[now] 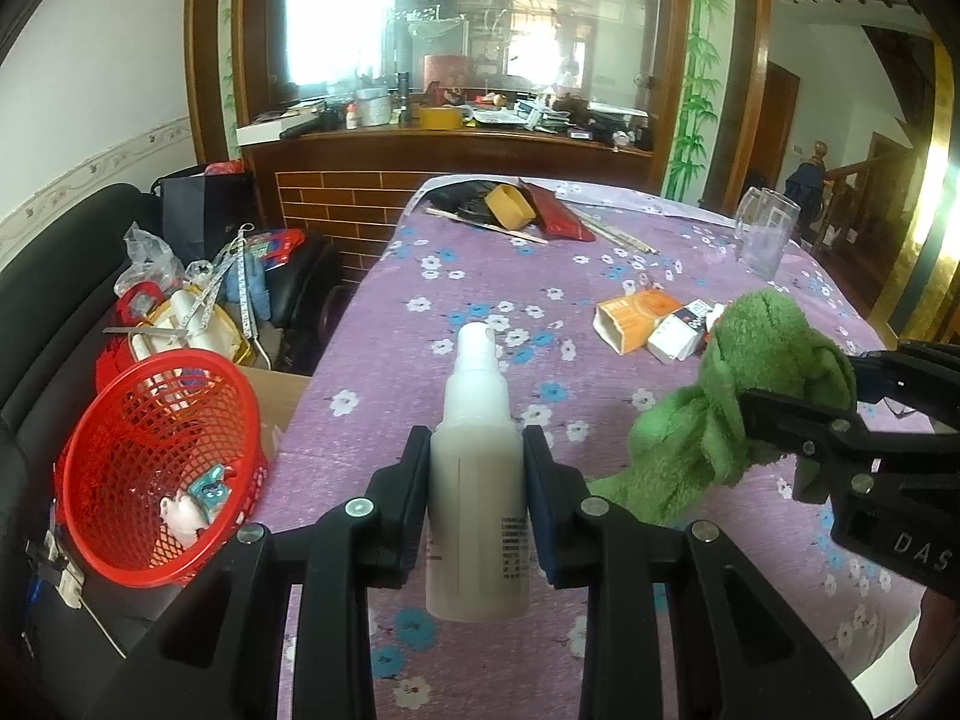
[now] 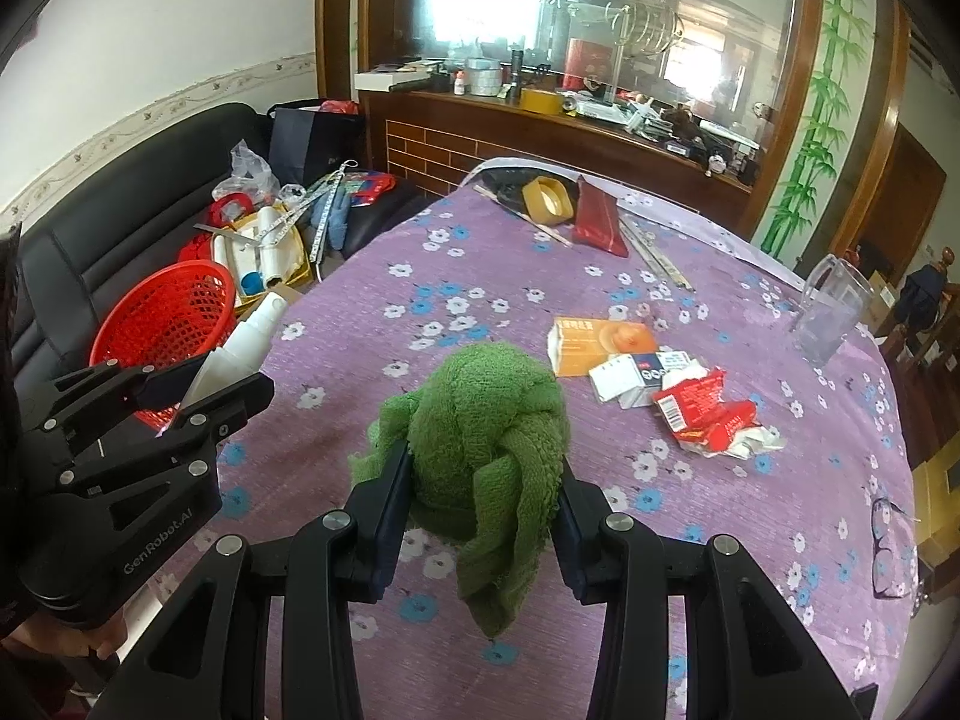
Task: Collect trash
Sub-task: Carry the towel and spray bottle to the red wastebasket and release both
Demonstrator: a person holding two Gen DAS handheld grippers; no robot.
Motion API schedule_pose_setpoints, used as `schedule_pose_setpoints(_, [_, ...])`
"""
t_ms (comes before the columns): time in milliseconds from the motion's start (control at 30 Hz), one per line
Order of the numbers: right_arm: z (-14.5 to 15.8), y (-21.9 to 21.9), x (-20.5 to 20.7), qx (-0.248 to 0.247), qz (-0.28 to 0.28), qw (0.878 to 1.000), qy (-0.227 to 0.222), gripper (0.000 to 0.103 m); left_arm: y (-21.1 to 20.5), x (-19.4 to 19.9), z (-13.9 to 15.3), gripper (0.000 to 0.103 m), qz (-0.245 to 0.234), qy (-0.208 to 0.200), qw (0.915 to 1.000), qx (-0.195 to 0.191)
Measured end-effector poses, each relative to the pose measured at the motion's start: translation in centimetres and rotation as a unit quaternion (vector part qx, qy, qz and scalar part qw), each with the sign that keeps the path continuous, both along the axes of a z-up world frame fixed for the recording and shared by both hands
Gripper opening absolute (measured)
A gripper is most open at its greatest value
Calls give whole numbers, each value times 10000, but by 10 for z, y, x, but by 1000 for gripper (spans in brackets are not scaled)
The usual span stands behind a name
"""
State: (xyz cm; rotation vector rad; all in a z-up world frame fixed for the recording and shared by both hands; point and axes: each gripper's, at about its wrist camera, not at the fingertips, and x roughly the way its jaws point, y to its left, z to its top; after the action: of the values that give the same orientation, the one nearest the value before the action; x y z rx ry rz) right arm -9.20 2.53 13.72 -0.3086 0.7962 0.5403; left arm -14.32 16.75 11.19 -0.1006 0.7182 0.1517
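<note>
The left gripper (image 1: 477, 495) has its two fingers (image 1: 408, 498) squeezed on the sides of a white bottle (image 1: 477, 480), and the bottle stands up between them with its pump top away from the camera. The right gripper (image 2: 480, 516) pinches a bunched green cloth (image 2: 486, 432), and a loose end of the cloth hangs down below the pads. Both grippers tip downward over the purple flowered table (image 1: 468, 276) and sit side by side, the left one nearer the table's left edge. Off that left edge, down beside the table, is a red mesh basket (image 1: 162, 468), tilted with its mouth open toward the camera. The left wrist view looks into the basket and shows a few small bits of trash (image 1: 192, 507) at the bottom; the right wrist view only shows its rim and side. On the table, past the green cloth, lie an orange box (image 2: 600, 345) and a white and blue box (image 2: 639, 378), touching each other. The right wrist view also shows a crumpled red wrapper (image 2: 714, 414) just beside those boxes, and a pair of glasses (image 2: 894, 546) near the table's right edge; the left wrist view does not show either. A clear glass mug (image 1: 765, 231) stands toward the far right of the table, and a yellow tape roll (image 1: 510, 207) and a dark red packet (image 1: 561, 216) lie at its far end. A black sofa (image 2: 120, 228) piled with stuff is beyond the table's left edge, behind the basket.
</note>
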Motion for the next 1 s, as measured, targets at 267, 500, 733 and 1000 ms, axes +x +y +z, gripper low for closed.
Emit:
schedule_pose_setpoints(267, [16,21,6,209,189,9996,-21,46,33,-16,7,29,384,-93,9992,-32])
schedule_pose_setpoints(500, [33,61,10,427,557,9975,97,46,91,-35,13,29,1066,-186,9941,-107])
schedule_pose_setpoints(733, [44,121,13,621,1054,9921,275,46,153,-55,10,29,1670,-148,9857,-159])
schedule_pose_setpoints(1000, [42,207,8,662,1636,9836,367,46,207,-59,-6,29,2006,49,9792,-302])
